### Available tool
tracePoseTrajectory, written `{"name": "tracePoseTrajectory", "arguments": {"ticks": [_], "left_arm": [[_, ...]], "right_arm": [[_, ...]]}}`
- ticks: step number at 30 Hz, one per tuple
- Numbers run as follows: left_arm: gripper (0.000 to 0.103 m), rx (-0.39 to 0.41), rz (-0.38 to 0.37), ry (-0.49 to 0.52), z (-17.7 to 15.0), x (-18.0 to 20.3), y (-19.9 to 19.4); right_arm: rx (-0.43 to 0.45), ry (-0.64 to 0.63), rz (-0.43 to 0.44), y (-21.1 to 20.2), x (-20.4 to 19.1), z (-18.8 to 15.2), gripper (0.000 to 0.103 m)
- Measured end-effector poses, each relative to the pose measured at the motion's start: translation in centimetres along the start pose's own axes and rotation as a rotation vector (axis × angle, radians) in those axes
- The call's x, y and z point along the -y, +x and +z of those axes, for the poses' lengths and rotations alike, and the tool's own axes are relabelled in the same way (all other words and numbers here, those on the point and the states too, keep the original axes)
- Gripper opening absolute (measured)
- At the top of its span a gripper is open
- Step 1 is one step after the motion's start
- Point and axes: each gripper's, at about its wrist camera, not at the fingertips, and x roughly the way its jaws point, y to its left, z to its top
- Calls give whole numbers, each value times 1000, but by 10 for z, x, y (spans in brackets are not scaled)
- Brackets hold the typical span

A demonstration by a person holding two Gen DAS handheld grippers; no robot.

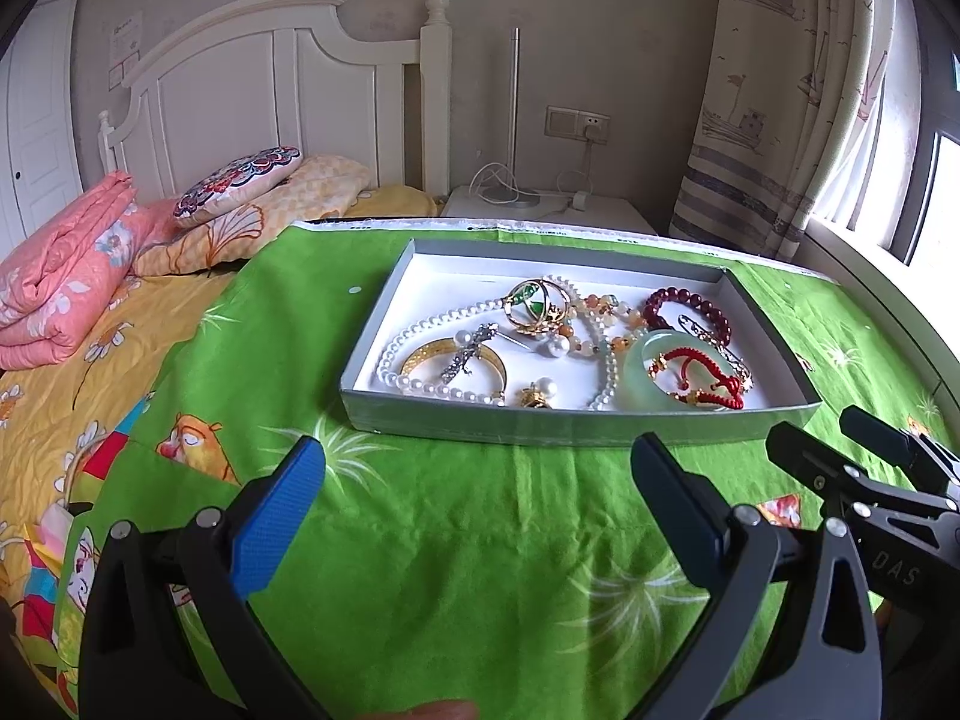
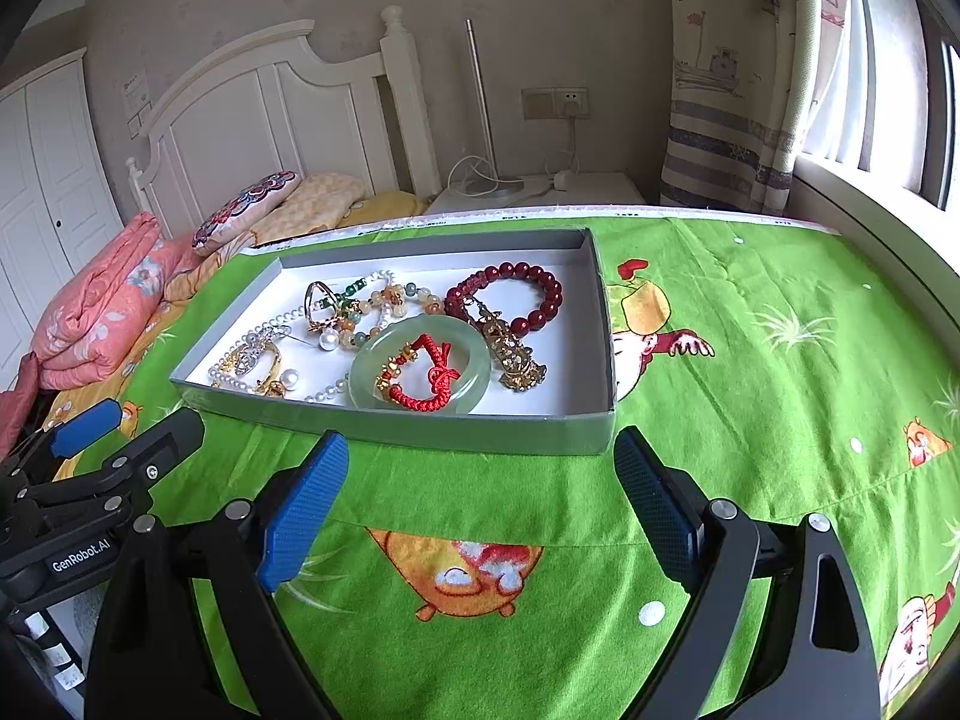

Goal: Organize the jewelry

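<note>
Tray point(image 1: 576, 420) sits on the green cloth point(image 1: 450, 540) over the tabletop, long axis left-right, just past both claws. In the right wrist view its left end is skewed farther away. All the jewelry is piled inside, tangled and overlapping.

Contents: pearl strand point(image 1: 420, 324) looping across the left half; gold bangle point(image 1: 432, 354) at near left with a silver brooch point(image 1: 471, 354) lying across it; jade bangle point(image 2: 420, 366) near middle, flat, with a red cord bracelet point(image 2: 426, 378) inside its ring; dark red bead bracelet point(image 2: 522, 294) at far right; gold filigree piece point(image 2: 513, 354) just right of the jade, touching the bead bracelet.

Left claw point(image 1: 480, 480): wide open, holding nothing, above the cloth just short of the tray's near wall. Right claw point(image 2: 480, 474): same, wide open, nothing held, near wall just ahead. The two claws are side by side, each visible in the other's view.

Around: bed with folded pink quilt point(image 1: 54, 300) and pillows on the left, nightstand point(image 1: 540, 210) behind, curtain and window right. Nothing lies between the claws and the tray.
</note>
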Motion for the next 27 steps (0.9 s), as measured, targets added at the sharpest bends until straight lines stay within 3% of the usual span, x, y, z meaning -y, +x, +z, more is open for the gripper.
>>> {"name": "tracePoseTrajectory", "arguments": {"ticks": [27], "left_arm": [[101,1,-1,1,0,2,0]], "right_arm": [[-1,2,1,0,1,0,87]]}}
